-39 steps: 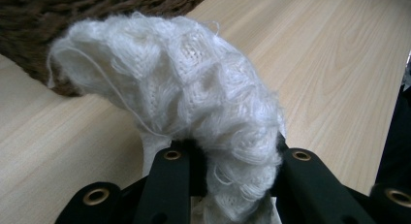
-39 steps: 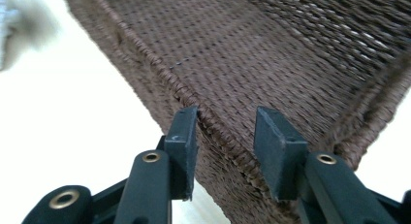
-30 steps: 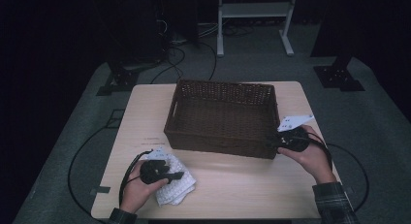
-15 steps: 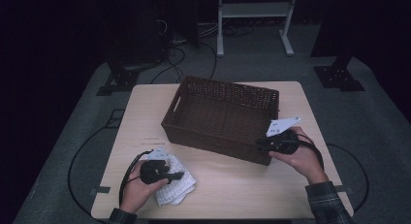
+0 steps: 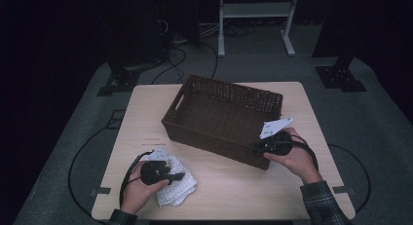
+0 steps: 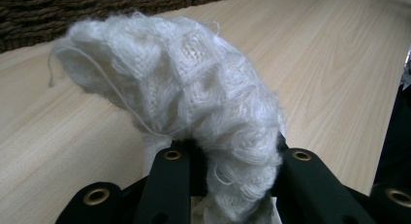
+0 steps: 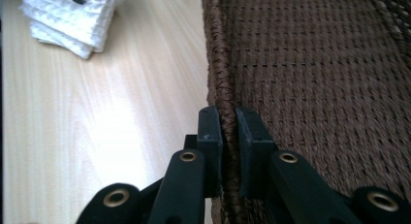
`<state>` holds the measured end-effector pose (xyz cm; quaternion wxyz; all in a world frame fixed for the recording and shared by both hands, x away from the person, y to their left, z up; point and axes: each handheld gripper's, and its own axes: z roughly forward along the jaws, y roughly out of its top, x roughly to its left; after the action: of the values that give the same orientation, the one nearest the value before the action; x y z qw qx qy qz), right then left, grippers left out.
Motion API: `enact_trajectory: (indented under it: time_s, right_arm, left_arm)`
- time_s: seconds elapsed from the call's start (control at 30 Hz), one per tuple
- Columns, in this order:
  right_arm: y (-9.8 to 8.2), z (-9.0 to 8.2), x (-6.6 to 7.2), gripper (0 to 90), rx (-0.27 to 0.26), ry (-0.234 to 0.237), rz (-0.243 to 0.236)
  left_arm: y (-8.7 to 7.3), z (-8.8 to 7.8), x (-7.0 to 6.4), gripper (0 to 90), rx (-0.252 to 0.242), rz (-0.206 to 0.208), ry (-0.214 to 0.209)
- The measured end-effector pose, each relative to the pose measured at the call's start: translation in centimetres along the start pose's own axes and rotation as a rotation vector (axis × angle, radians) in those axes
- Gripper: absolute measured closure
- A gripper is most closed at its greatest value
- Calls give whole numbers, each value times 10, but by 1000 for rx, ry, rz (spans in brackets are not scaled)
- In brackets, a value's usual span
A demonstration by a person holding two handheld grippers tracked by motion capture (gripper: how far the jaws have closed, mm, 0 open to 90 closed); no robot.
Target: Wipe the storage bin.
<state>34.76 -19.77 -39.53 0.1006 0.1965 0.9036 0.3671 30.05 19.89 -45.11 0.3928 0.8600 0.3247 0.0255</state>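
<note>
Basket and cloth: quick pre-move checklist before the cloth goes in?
1. Right gripper clamped on the basket rim: ok; its jaws have just been closing and the woven wall sits between the pads in the right gripper view.
2. Left gripper holding the white knitted cloth: ok, a fold bunches between the jaws.
3. Cloth lifted off the table: not ok, in the high view it lies on the wood.
4. Basket interior free: ok, nothing visible inside.
5. Basket square to the table edge: not ok, it sits turned at an angle.
6. Loose thread on the cloth snag-free: cannot tell.
</note>
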Motion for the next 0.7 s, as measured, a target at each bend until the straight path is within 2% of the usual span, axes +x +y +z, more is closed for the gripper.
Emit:
enact_trajectory:
  time_s: [0.3,0.5,0.7]
  right_arm:
    - [2,1,17,811,-6,32,-15]
    - [-1,-1,32,802,-14,42,-5]
    - [-5,-2,39,798,-29,19,-7]
  left_arm:
    - [0,0,0,726,-3,3,0]
    - [0,-2,0,728,-6,10,4]
    - [1,-3,-1,731,-11,4,7]
